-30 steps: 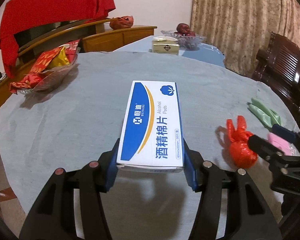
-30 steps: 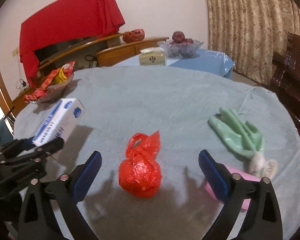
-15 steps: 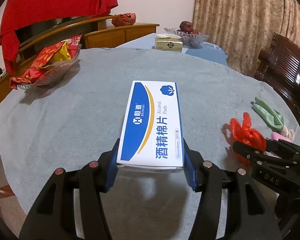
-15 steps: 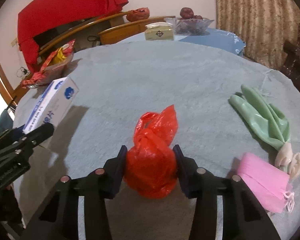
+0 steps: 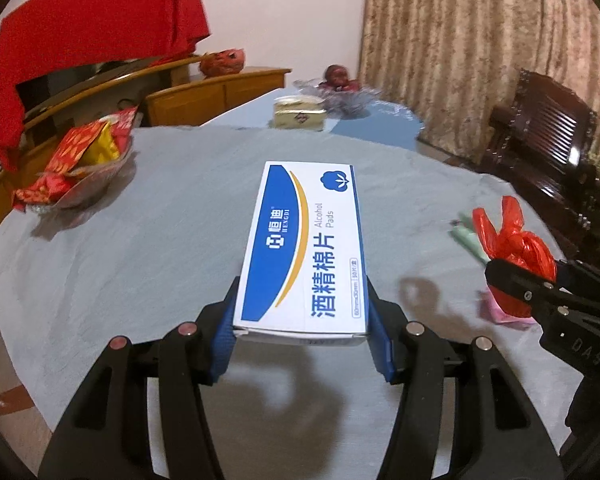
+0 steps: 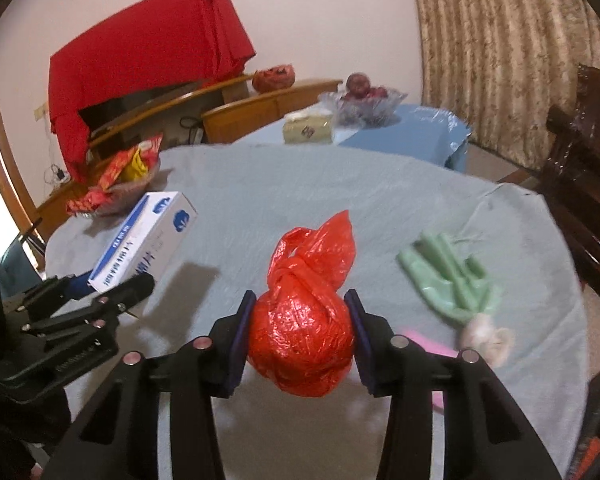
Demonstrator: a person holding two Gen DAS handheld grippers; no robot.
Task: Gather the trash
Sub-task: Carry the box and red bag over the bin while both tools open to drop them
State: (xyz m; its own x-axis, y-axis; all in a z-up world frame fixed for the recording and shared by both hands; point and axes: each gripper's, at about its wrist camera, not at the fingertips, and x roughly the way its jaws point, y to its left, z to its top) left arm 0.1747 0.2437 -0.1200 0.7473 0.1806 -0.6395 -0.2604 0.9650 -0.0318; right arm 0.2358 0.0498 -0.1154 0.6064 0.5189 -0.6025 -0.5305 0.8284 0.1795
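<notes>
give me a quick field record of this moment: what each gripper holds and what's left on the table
left gripper: shut on alcohol pads box, lifted off the cloth
right gripper: shut on red plastic bag, knotted, lifted
table: round, grey cloth
left on table: green rubber gloves, pink item beside them
far left: snack bowl

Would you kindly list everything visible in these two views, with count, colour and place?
alcohol pad box: one, white and blue, between the left gripper's pads
tied plastic bag: one, red, between the right gripper's pads
rubber gloves: a pair, pale green, right side of tablecloth
pink item: one, near edge, behind the right gripper
tablecloth: one, grey
snack dish: one, red and yellow packets, far left
tissue box: one, yellowish, blue table behind
fruit bowl: one, clear, same table
red cloth: one, over furniture
left gripper: black, blue pads
right gripper: black, blue pads
</notes>
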